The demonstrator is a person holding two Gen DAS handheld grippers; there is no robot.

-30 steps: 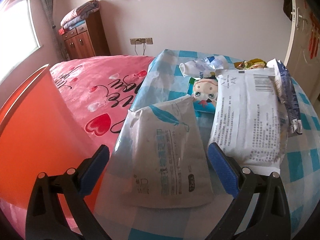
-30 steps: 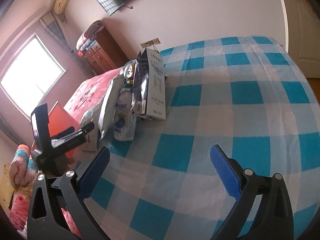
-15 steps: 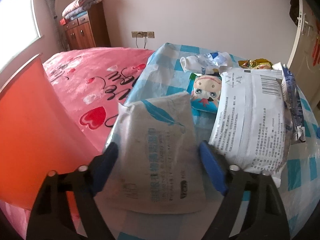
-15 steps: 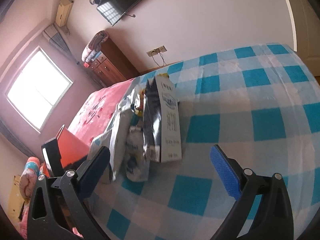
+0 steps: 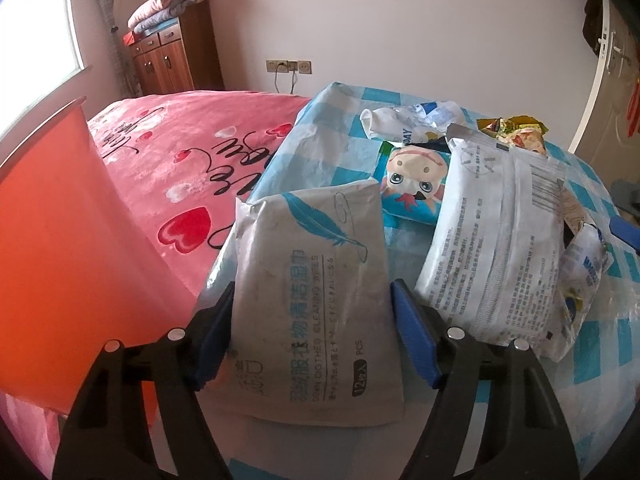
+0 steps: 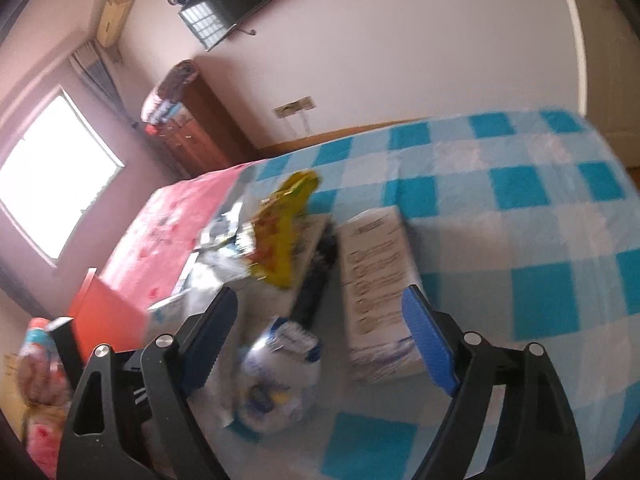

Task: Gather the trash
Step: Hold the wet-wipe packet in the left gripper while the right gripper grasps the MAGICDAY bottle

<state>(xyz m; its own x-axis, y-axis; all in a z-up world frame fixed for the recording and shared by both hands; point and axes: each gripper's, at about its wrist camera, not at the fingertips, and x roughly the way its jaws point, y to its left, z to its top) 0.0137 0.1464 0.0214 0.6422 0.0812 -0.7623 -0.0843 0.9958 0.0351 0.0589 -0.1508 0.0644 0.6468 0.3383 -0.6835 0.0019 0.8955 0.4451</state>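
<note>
A grey wet-wipes packet (image 5: pixel 316 300) with a blue feather print lies at the near edge of the checked table (image 5: pixel 592 364). My left gripper (image 5: pixel 316 336) straddles it, both blue pads touching its sides. Beside it lie a large white packet (image 5: pixel 496 240), a cartoon-face packet (image 5: pixel 412 180), a crumpled white wrapper (image 5: pixel 404 120) and a yellow wrapper (image 5: pixel 516 128). My right gripper (image 6: pixel 320 340) is open above the trash pile: a white carton (image 6: pixel 380 280), a yellow wrapper (image 6: pixel 288 232) and a crumpled white-blue wrapper (image 6: pixel 280 376). That view is blurred.
An orange bin (image 5: pixel 60 260) stands left of the table, against a pink bed (image 5: pixel 192 152); it also shows in the right wrist view (image 6: pixel 108 316). A wooden cabinet (image 5: pixel 172 60) stands by the far wall. A door (image 5: pixel 616 92) is at the right.
My left gripper moved forward and closed in until its pads touch the wipes packet. My right gripper swung left and down from bare tablecloth to over the trash pile.
</note>
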